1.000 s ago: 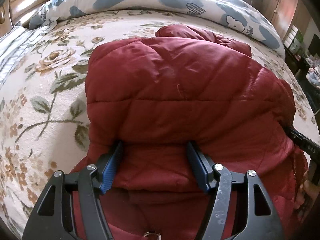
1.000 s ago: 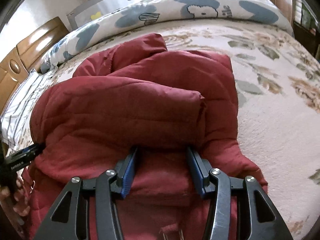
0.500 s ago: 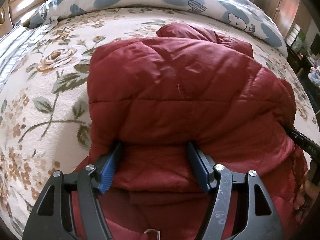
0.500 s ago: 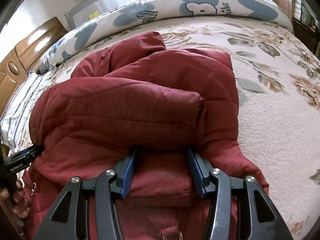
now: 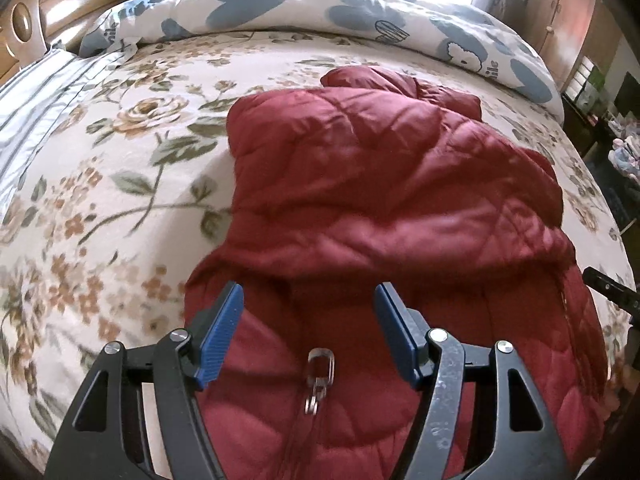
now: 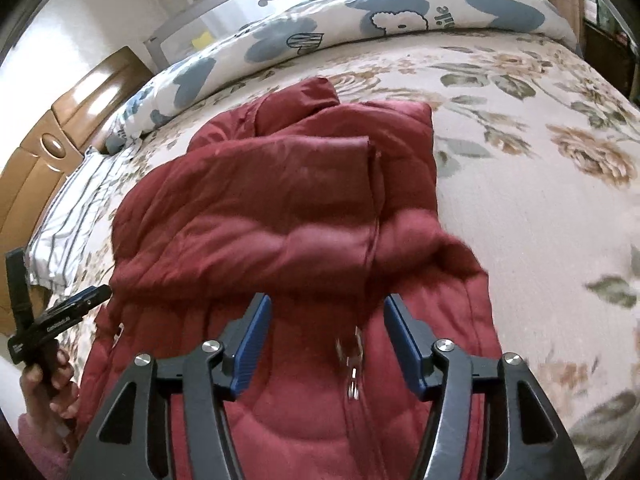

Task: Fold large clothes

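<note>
Left gripper: jaws spread wide, grasping nothing, above the near portion of the red quilted jacket. Jacket lies folded over itself on the floral bedspread, its near part running toward the bed's near edge, far part short of the blue-patterned duvet rolled along the far edge. Zipper pull sits between the blue pads. Striped pillow at the left edge by the wooden headboard. Right gripper: likewise released, nothing between its fingers, over the jacket's near part.
</note>
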A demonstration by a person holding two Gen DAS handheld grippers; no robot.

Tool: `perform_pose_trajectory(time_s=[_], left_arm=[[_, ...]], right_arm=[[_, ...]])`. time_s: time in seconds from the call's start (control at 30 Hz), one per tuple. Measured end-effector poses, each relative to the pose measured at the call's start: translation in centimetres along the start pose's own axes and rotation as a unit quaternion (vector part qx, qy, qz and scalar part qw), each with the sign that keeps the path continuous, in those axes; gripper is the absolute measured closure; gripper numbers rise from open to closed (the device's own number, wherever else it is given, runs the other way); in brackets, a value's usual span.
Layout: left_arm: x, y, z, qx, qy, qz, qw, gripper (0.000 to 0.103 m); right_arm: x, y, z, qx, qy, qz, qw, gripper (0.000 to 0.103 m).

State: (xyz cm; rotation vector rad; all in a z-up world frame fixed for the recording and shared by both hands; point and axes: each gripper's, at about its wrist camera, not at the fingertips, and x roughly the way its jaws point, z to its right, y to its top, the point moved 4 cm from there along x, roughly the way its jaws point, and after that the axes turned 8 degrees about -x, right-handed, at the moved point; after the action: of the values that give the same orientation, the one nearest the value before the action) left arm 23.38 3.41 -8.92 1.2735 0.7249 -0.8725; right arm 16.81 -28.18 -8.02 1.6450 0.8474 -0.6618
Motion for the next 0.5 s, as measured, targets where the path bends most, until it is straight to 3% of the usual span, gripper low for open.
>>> perform_pose_trajectory(time_s=[0.5], left_arm=[[-3.1,-5.9,-3.9,-0.046,-0.003,-0.022,0.9987,0.035]], right_arm=[[-3.3,-5.4,-1.4,-0.002,0.024,-0.014,1.0,0.032]])
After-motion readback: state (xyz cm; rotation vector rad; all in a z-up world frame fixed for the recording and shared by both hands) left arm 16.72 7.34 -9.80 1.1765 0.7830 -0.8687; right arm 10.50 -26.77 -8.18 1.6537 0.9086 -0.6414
